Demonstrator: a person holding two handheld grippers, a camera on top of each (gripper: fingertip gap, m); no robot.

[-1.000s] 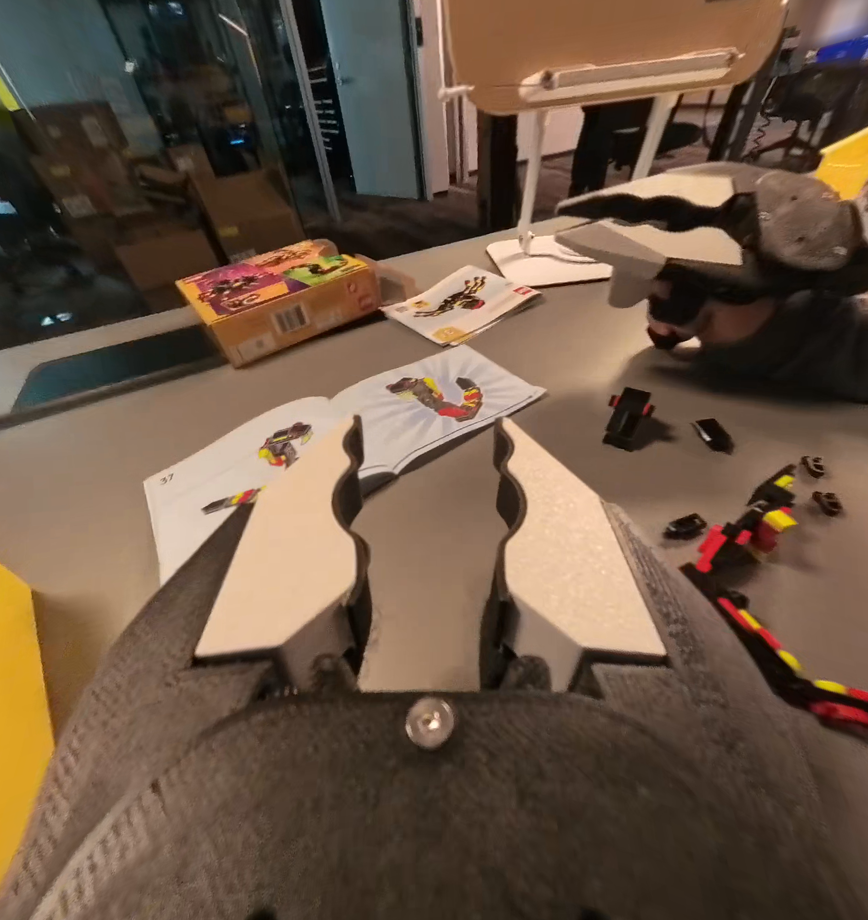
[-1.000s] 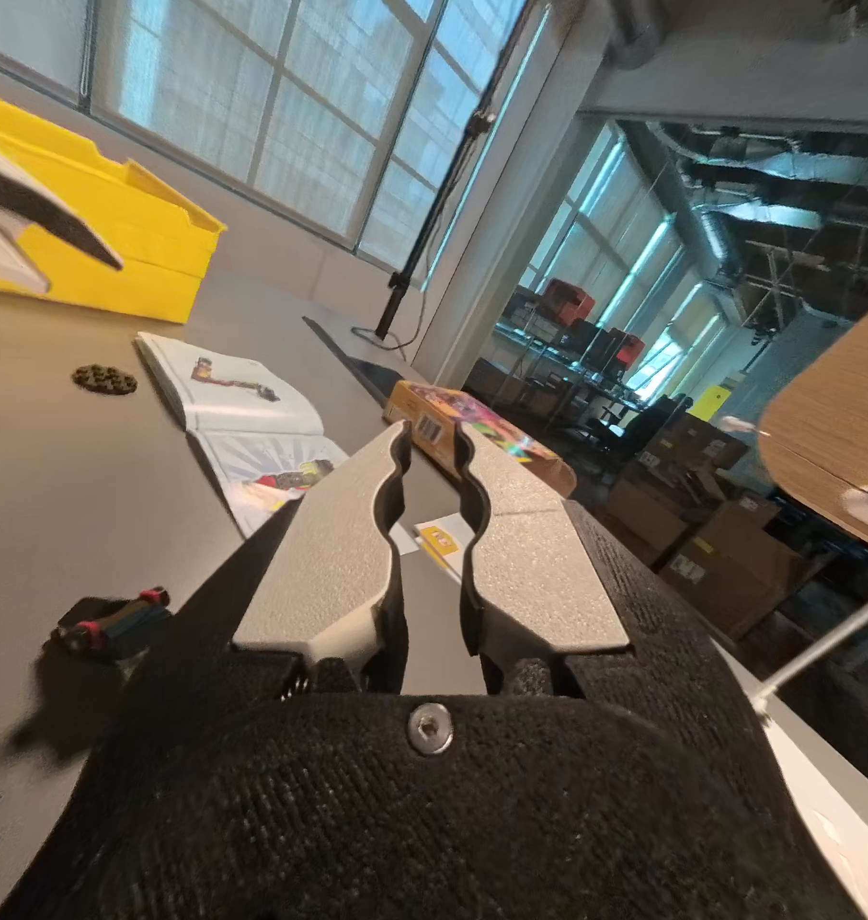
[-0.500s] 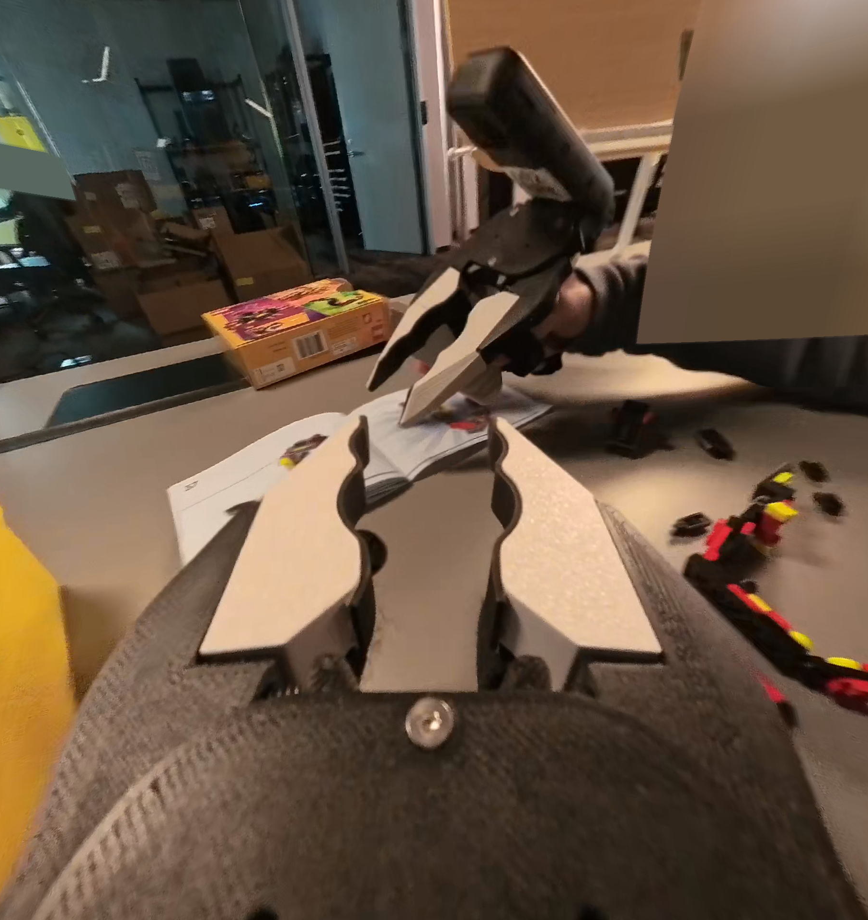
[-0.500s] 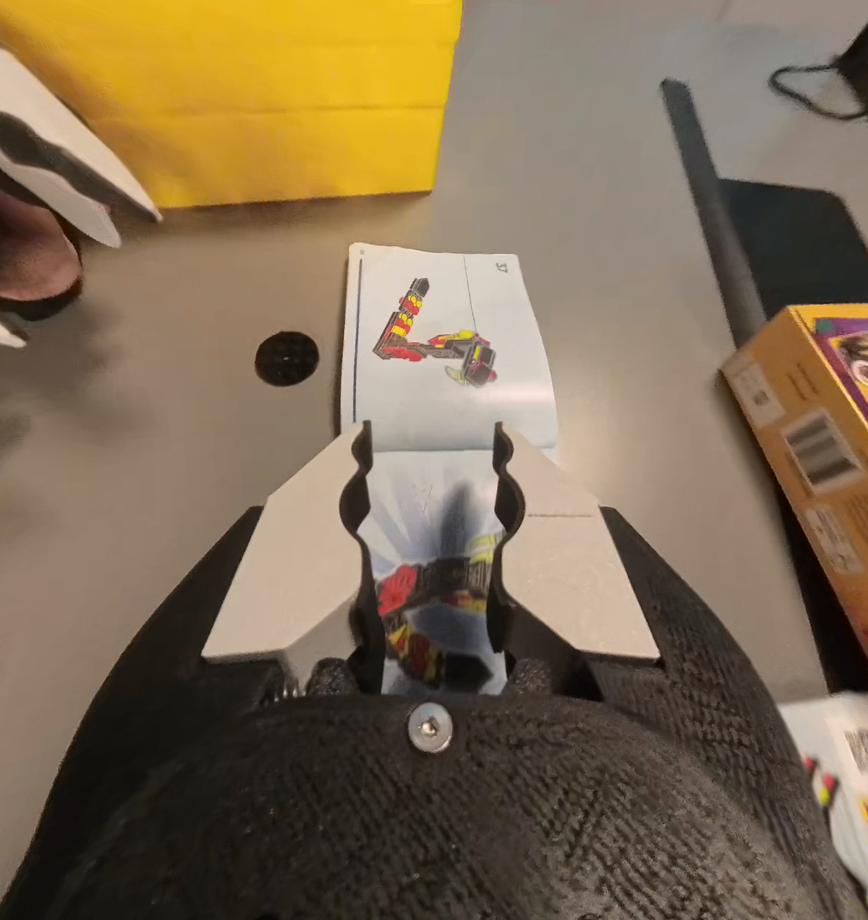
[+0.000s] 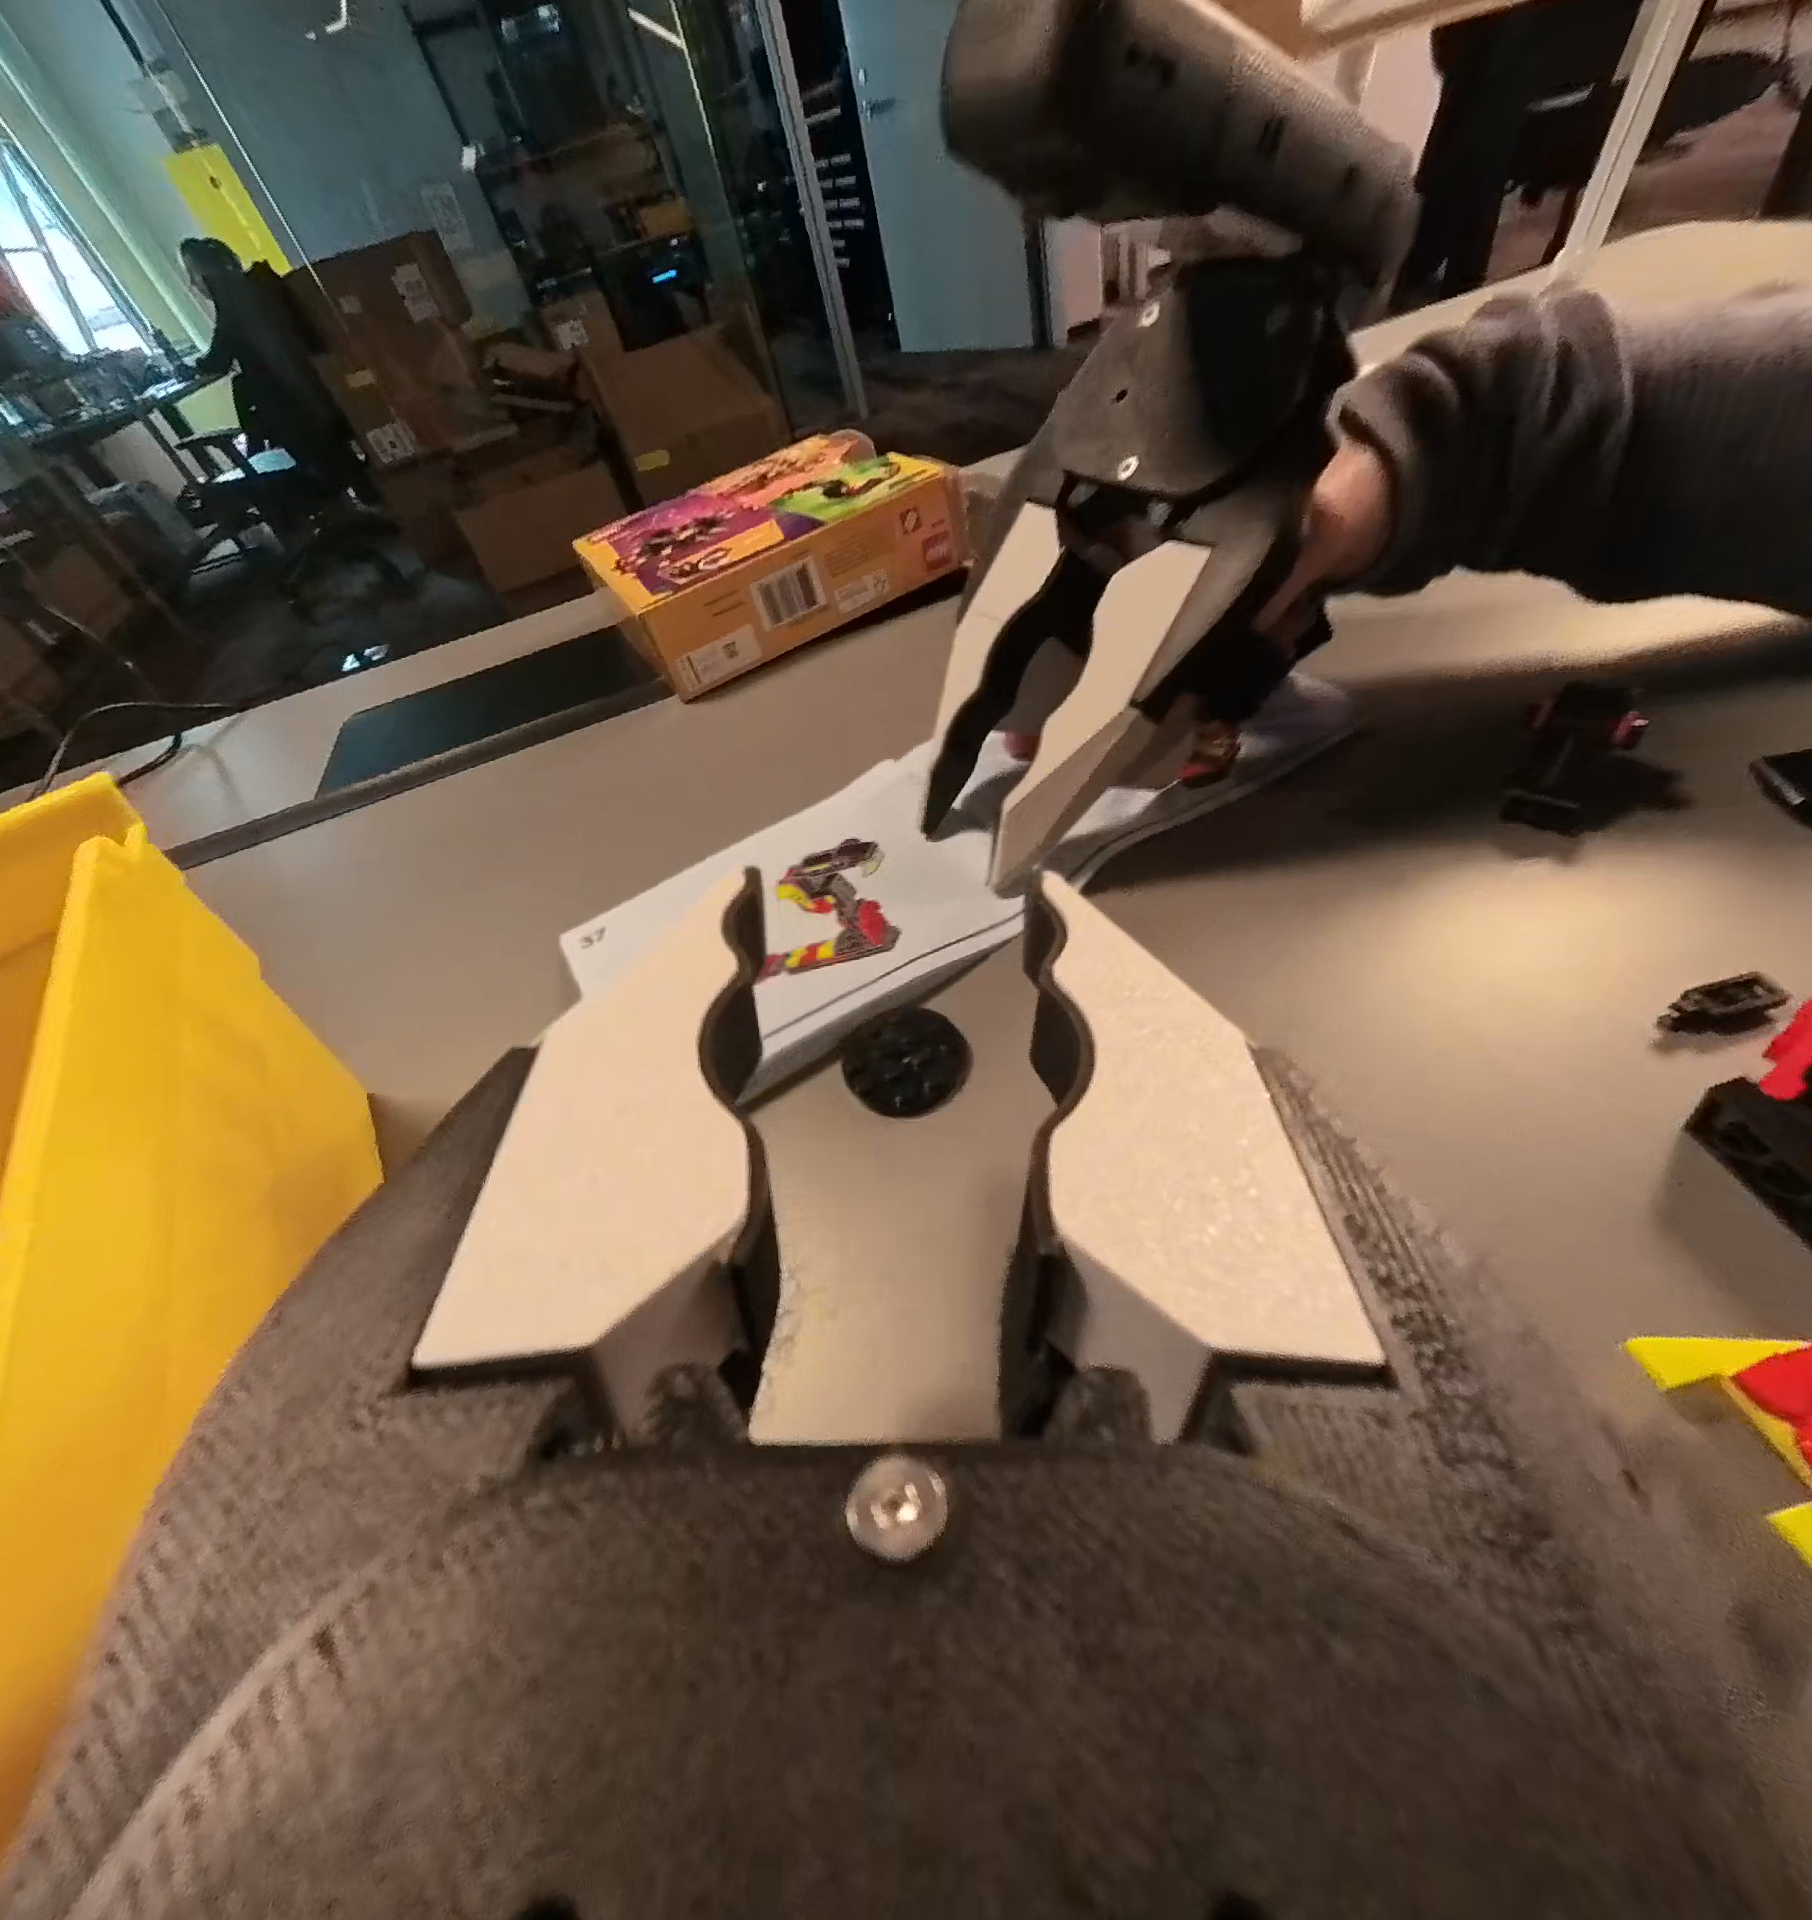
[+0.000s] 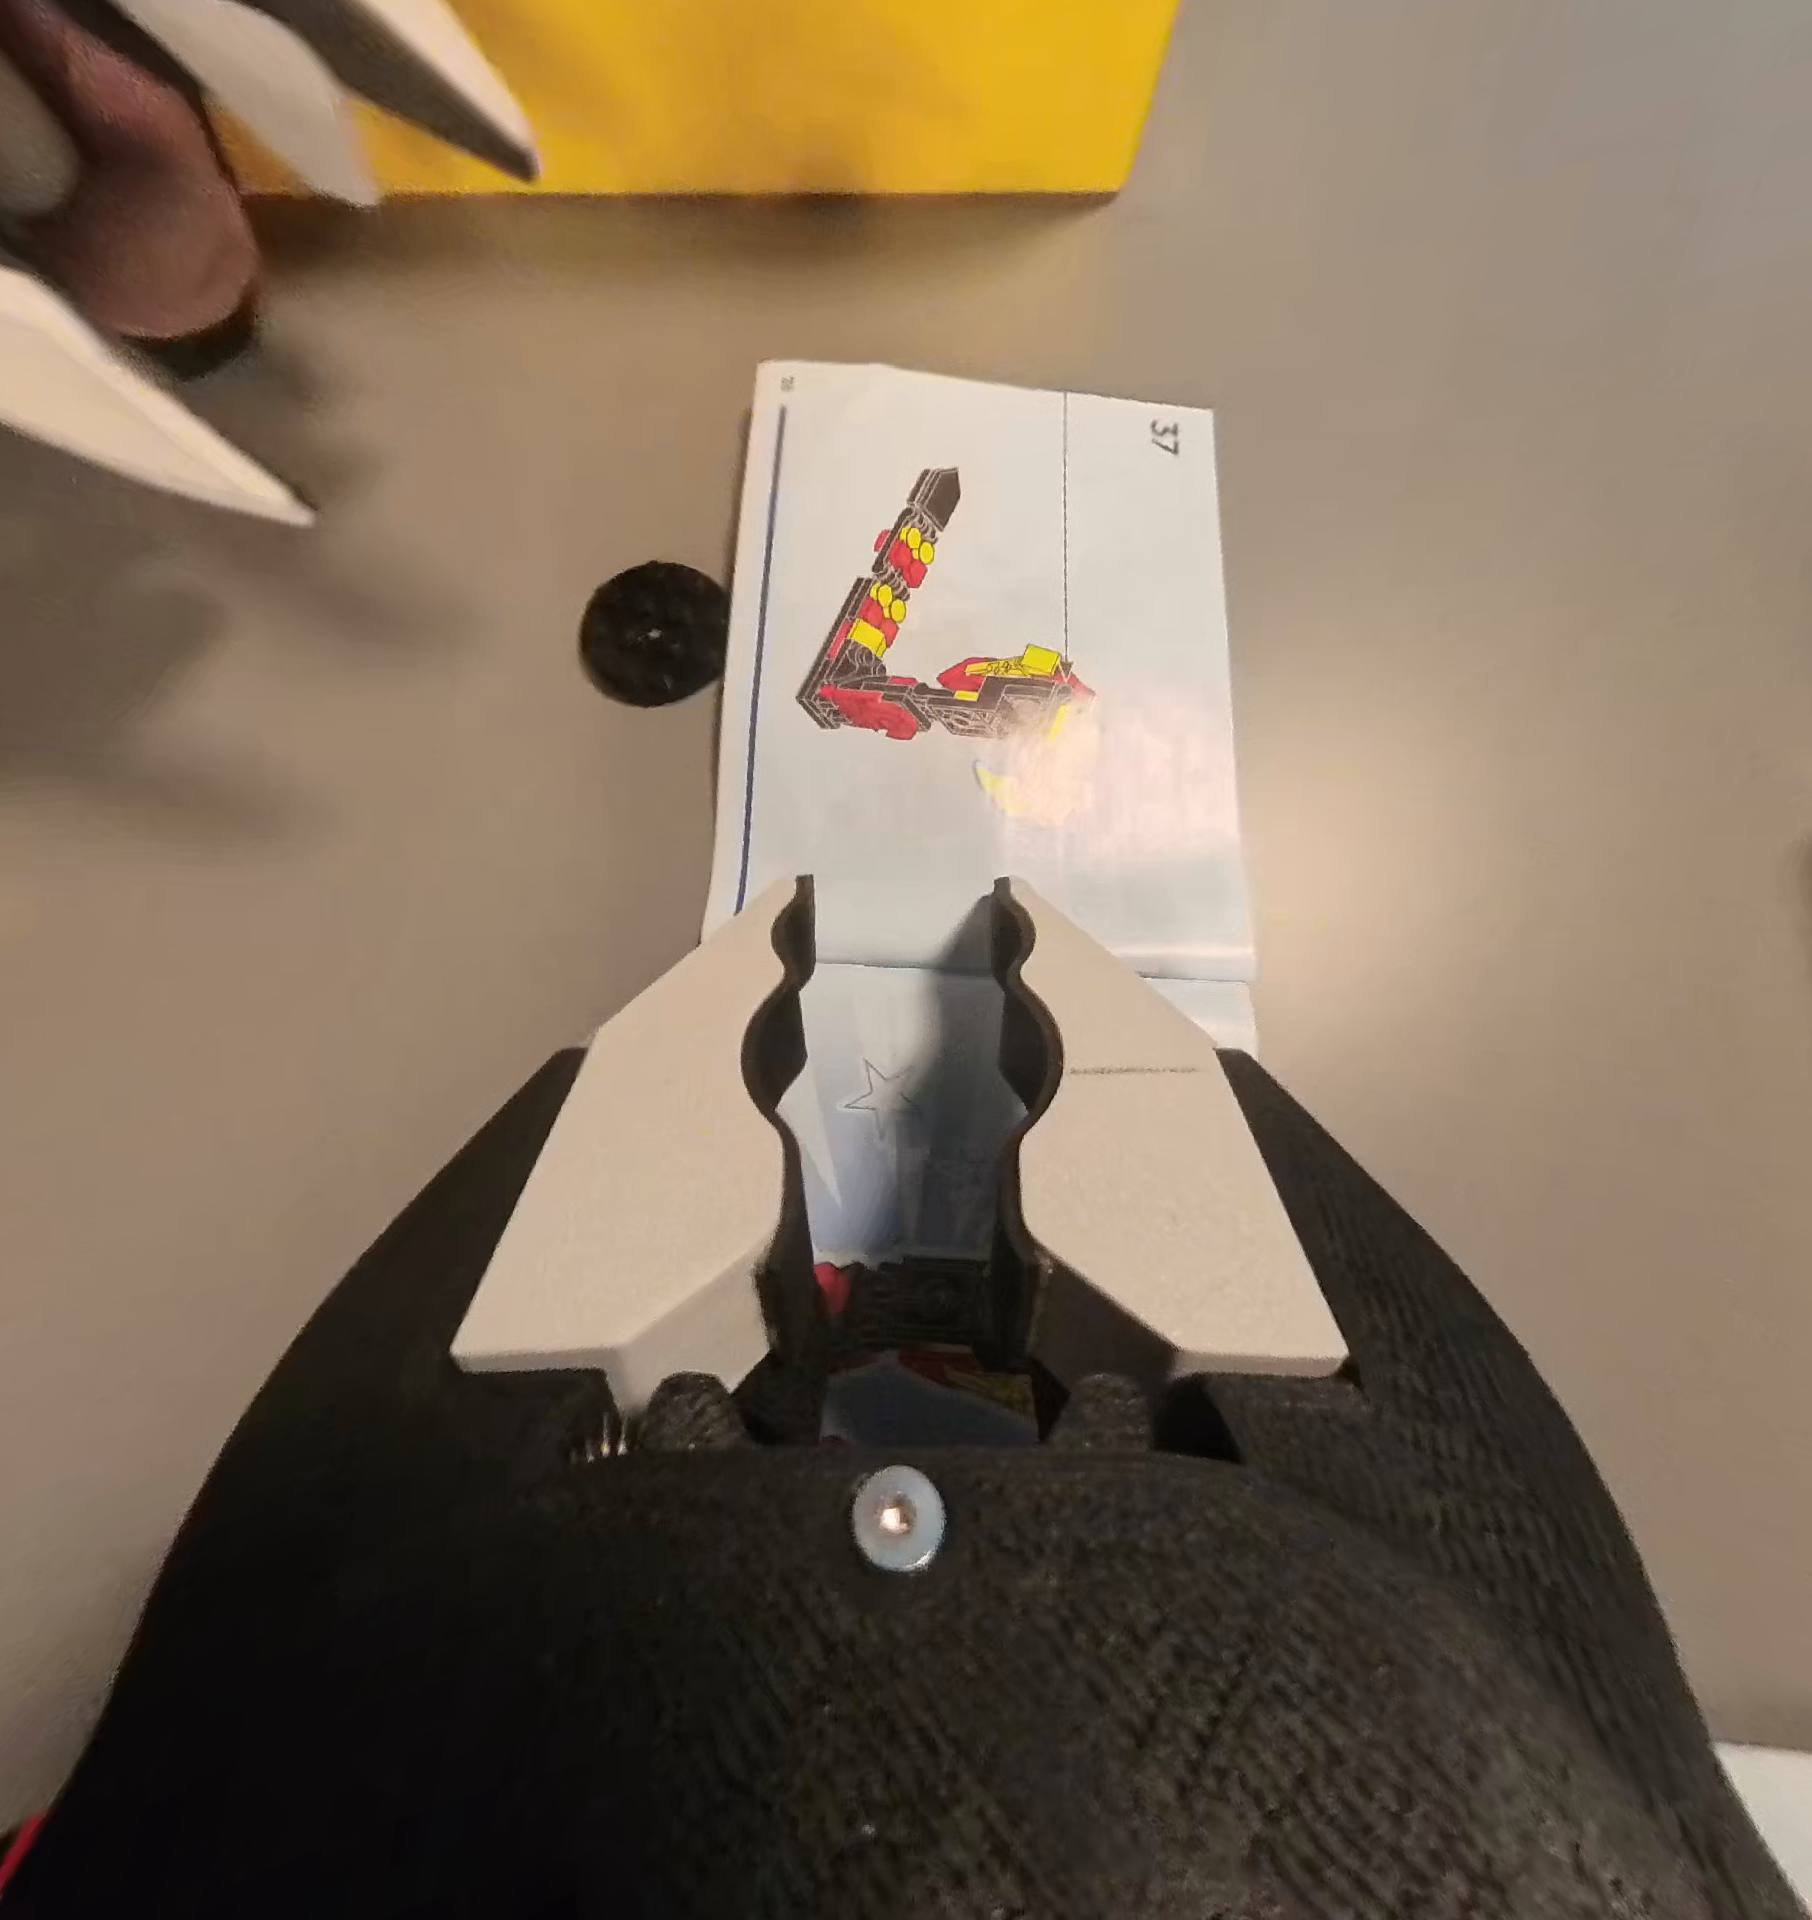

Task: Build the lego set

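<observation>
Your right gripper (image 5: pixel 969 831) hovers over the open booklet (image 6: pixel 985 665) on the tabletop (image 5: pixel 1349 1018), fingers spread and empty, tips just above the page; your left gripper (image 5: pixel 886 966) hangs nearby, fingers also spread, holding nothing. The half-built red, yellow and black model (image 5: pixel 1795 1132) lies off to the right, a black round piece (image 6: pixel 655 634) beside the booklet. You seem to be checking the instructions; next likely calls for fetching the piece shown

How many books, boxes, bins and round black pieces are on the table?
Open instruction booklet: 1
Cardboard lego box: 1
Yellow bin: 1
Round black lego piece: 1
Total: 4
</observation>
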